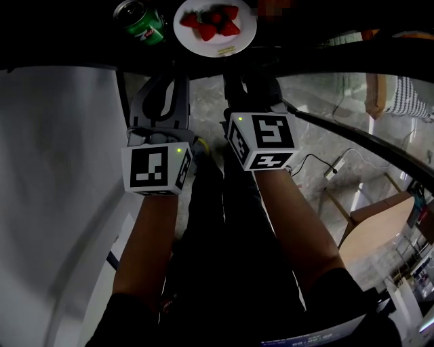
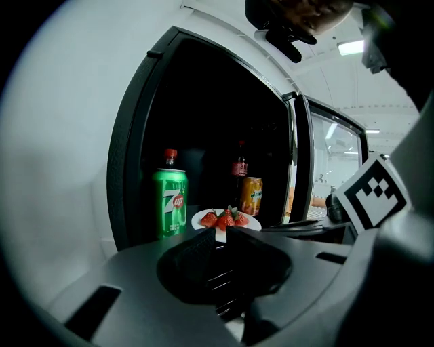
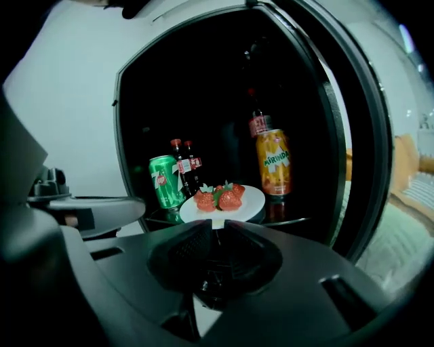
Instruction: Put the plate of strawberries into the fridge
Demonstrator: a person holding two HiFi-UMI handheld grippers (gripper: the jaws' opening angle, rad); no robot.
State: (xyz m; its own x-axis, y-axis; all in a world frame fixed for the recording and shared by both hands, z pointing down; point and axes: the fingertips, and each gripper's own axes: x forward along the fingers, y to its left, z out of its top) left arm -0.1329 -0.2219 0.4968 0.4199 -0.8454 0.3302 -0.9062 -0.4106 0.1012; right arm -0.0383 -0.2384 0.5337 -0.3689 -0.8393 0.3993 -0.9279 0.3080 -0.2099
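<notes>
The white plate [image 1: 215,42] with several red strawberries [image 1: 215,20] stands on a dark shelf inside the open fridge, next to a green 7up can [image 1: 141,22]. It also shows in the left gripper view, plate [image 2: 248,223], and in the right gripper view, plate [image 3: 247,200]. My left gripper [image 2: 220,235] and right gripper [image 3: 217,224] are both drawn back a little short of the plate, side by side, touching nothing. Each gripper's jaws are shut with nothing between them. In the head view the left gripper [image 1: 169,81] and right gripper [image 1: 249,78] point at the fridge opening.
An orange Mirinda can [image 3: 274,162] and cola bottles [image 3: 184,166] stand behind the plate. The open glass fridge door [image 1: 352,129] runs along the right. A white wall [image 1: 61,169] lies on the left. A wooden seat [image 1: 376,223] and a cable [image 1: 325,169] are on the floor at the right.
</notes>
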